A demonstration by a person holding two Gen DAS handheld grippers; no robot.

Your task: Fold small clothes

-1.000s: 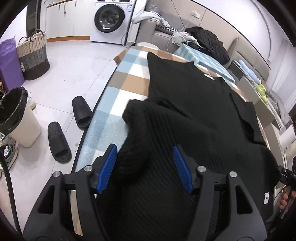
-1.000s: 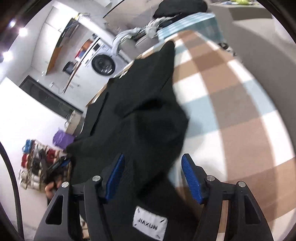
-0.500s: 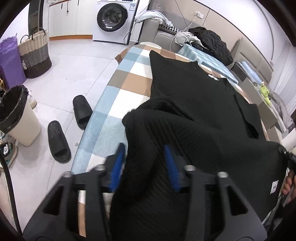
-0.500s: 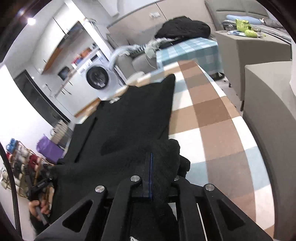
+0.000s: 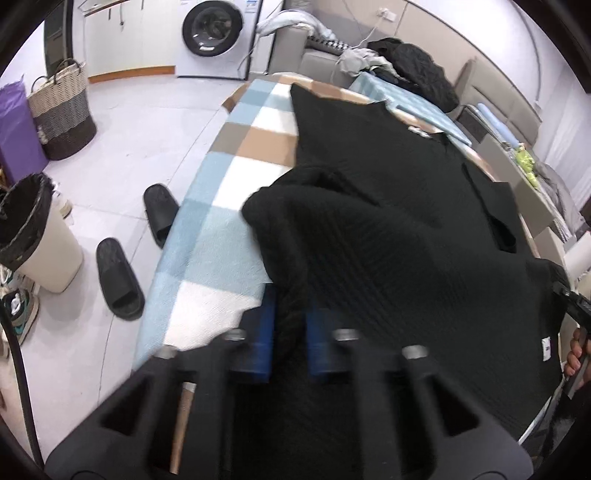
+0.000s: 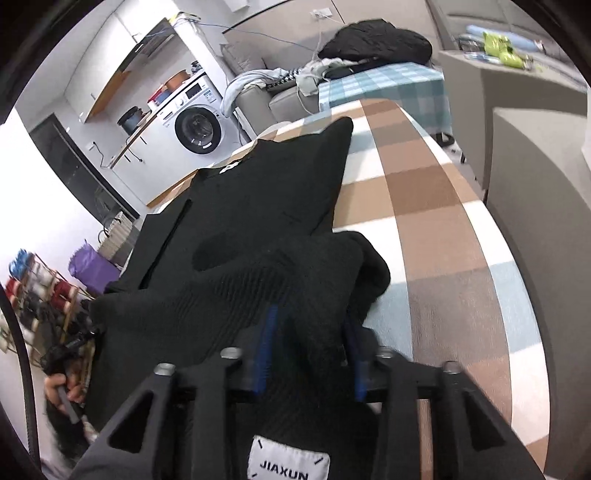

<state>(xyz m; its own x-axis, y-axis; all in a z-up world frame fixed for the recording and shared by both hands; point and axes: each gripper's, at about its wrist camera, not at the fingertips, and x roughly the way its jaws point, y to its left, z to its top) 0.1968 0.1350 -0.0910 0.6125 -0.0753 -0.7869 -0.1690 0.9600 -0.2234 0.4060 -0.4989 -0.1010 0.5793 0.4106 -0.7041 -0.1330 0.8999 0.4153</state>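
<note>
A black ribbed knit top (image 5: 406, 221) lies spread along a checked blue, brown and white blanket (image 5: 221, 229), its near hem raised in folds. My left gripper (image 5: 291, 325) is closing, its blue pads pinching a fold at the hem's left corner. In the right wrist view the same top (image 6: 258, 206) runs away over the blanket (image 6: 424, 221). My right gripper (image 6: 310, 347) has a thick bunch of the hem between its blue pads, and its jaws are opening a little. A white JIAXUN label (image 6: 288, 461) shows just below it.
On the floor to the left are two black slippers (image 5: 118, 277), a lined bin (image 5: 33, 229) and a woven basket (image 5: 62, 118). A washing machine (image 5: 214, 33) stands at the back. Clothes are piled on a sofa (image 5: 413, 66). A grey unit (image 6: 535, 184) borders the right side.
Both grippers went from wide open around the hem to closed on it. The hem's corners have lifted into bunched folds, and the right gripper has rolled and shifted slightly.
</note>
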